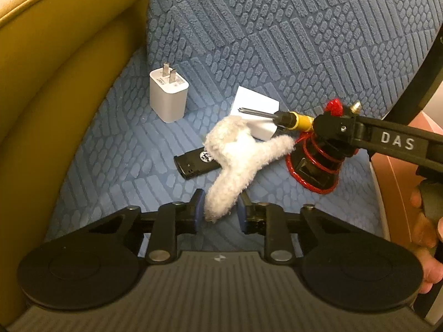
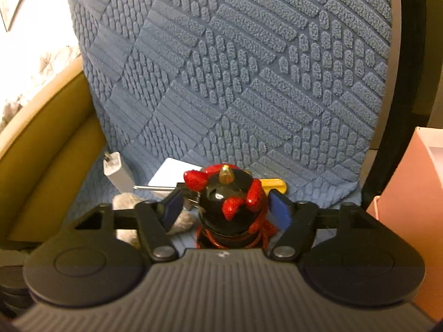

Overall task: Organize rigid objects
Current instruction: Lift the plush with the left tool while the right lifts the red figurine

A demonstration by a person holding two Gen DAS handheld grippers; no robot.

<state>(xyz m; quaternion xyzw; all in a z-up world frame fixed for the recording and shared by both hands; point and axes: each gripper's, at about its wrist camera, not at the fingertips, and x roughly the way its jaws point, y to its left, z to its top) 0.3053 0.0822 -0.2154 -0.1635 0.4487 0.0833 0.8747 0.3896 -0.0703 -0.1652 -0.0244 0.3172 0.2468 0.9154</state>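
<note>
On the blue textured seat cover lie a white plug charger (image 1: 169, 96), a white box (image 1: 256, 116), a yellow-handled screwdriver (image 1: 279, 116), a black lighter (image 1: 198, 163), a white fluffy toy (image 1: 238, 160) and a black figure wound with red cord (image 1: 315, 163). My left gripper (image 1: 220, 211) is open around the fluffy toy's near end. My right gripper (image 2: 225, 210) is open with its blue pads either side of the black and red figure (image 2: 231, 207), apart from it. The charger (image 2: 117, 170) and screwdriver (image 2: 272, 185) show behind.
A tan leather armrest (image 1: 55, 88) curves along the left. The blue-covered backrest (image 1: 277, 22) rises behind the objects. A pink box (image 2: 409, 207) stands to the right of the seat.
</note>
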